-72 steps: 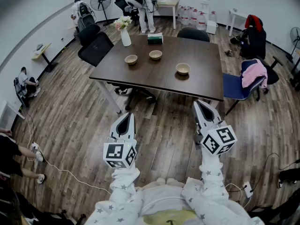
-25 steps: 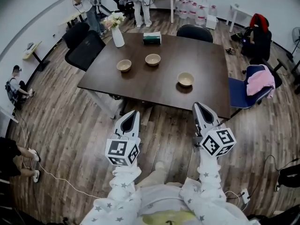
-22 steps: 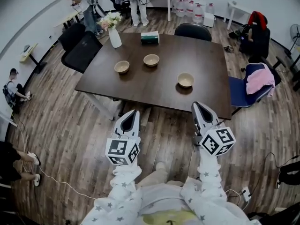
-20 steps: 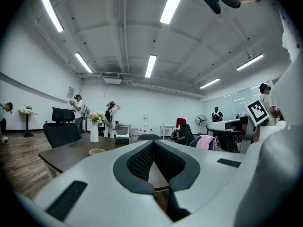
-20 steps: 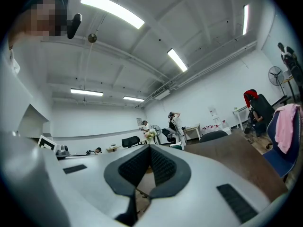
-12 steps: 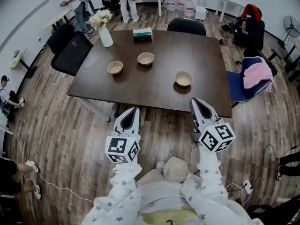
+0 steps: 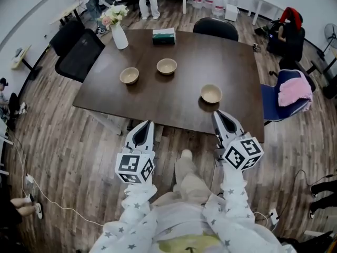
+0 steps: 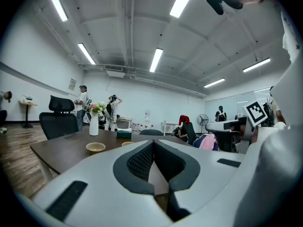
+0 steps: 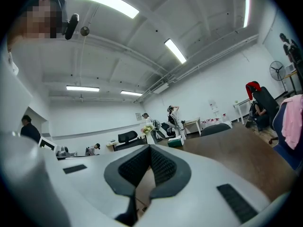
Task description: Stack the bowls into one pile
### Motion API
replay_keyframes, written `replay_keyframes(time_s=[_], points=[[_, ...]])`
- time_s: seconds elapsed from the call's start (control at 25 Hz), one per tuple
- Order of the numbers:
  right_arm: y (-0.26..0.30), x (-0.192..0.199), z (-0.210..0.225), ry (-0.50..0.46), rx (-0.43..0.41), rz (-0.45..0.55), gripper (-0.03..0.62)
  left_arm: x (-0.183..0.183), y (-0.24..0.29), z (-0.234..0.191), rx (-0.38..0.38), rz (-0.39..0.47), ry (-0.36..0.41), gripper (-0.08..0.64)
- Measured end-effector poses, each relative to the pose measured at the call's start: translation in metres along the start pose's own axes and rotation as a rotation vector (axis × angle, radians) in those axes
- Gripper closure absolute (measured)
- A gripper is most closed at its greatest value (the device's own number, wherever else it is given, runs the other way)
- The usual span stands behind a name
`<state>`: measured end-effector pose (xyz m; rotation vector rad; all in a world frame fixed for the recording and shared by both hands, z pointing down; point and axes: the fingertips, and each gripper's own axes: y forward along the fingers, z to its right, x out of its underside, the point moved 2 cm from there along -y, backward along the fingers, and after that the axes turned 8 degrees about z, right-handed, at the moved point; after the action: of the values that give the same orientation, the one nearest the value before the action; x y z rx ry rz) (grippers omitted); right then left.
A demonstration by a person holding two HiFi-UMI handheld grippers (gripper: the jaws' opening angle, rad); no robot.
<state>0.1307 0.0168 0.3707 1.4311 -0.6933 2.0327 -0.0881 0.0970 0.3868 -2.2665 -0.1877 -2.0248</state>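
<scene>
One table (image 7: 174, 96): dark, square, bearing all three bowls well apart.
Two grippers: left gripper (image 7: 147, 124) and right gripper (image 7: 217, 114) hang at its near edge, pointing about level, probably on approach; both jaw pairs pressed together, nothing between.
Three bowls: small, tan, round, upright, empty; left bowl (image 7: 129, 76), middle bowl (image 7: 167, 66), right bowl (image 7: 211, 94) nearest the right gripper; none stacked.

Three beige bowls (image 7: 129, 76) (image 7: 167, 66) (image 7: 211, 94), upright, apart
</scene>
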Motion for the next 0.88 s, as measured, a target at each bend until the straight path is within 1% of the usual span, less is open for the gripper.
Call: replay_keyframes(time_s=[0.16, 0.32, 0.44, 0.6, 0.88], points=[[0.041, 0.005, 0.019, 0.006, -0.020, -0.027, 0.571, -0.002, 0.038, -0.014, 0.006, -0.005, 0.016, 0.535], [0.082, 0.001, 0.047, 0.019, -0.026, -0.039, 0.571, -0.006, 0.085, -0.028, 0.011, -0.015, 0.018, 0.535], [0.107, -0.006, 0.069, 0.011, -0.014, -0.047, 0.571, -0.009, 0.120, -0.035, 0.027, -0.014, 0.013, 0.535], [0.133, -0.009, 0.097, 0.018, 0.015, -0.057, 0.571, -0.002, 0.157, -0.036, 0.056, -0.036, -0.006, 0.535], [0.162, -0.013, 0.139, 0.012, 0.062, -0.078, 0.571, 0.006, 0.212, -0.045, 0.077, -0.066, -0.020, 0.535]])
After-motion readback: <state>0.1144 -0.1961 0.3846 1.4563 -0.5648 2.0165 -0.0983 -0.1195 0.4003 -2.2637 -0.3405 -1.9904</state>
